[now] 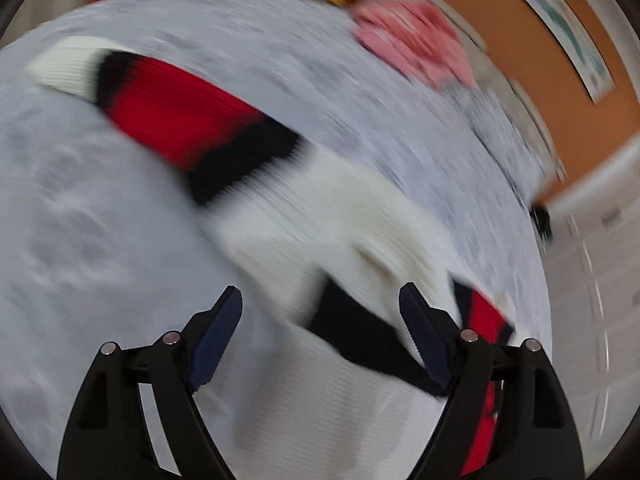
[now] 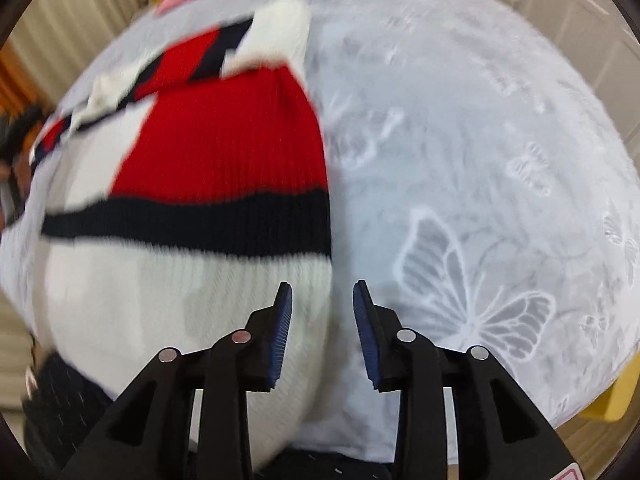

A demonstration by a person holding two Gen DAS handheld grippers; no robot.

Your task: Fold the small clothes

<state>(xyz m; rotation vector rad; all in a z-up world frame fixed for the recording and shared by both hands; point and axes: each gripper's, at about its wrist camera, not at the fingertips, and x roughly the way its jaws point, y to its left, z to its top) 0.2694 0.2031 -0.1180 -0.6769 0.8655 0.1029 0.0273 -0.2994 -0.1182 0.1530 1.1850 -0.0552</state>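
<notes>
A: Where is the sweater (image 2: 192,208)?

B: It lies spread on the counter (image 2: 480,168), on the white cloth with butterflies. It is red, white and dark blue. Its straight side edge runs right up between the fingers of the right gripper (image 2: 322,332).

A: Are those fingers holding it?

B: No. They stand narrow, with a gap, and nothing is pinched. The white part is just under the left-hand finger and the bare cloth is under the other.

A: And the left gripper (image 1: 320,336)?

B: Its fingers are wide apart. A sleeve (image 1: 192,120) stretches away in front of them, and the white and dark knit lies under and between them, but they do not squeeze it. That picture is very blurry.

A: What else is there?

B: A pink cloth (image 1: 416,40) far off past the fingers.

A: How do we fold it well?

B: I think each gripper should take one edge, bite only the knit and not the cloth below, then lift both together and lay the side over flat, with no wrinkles
</notes>
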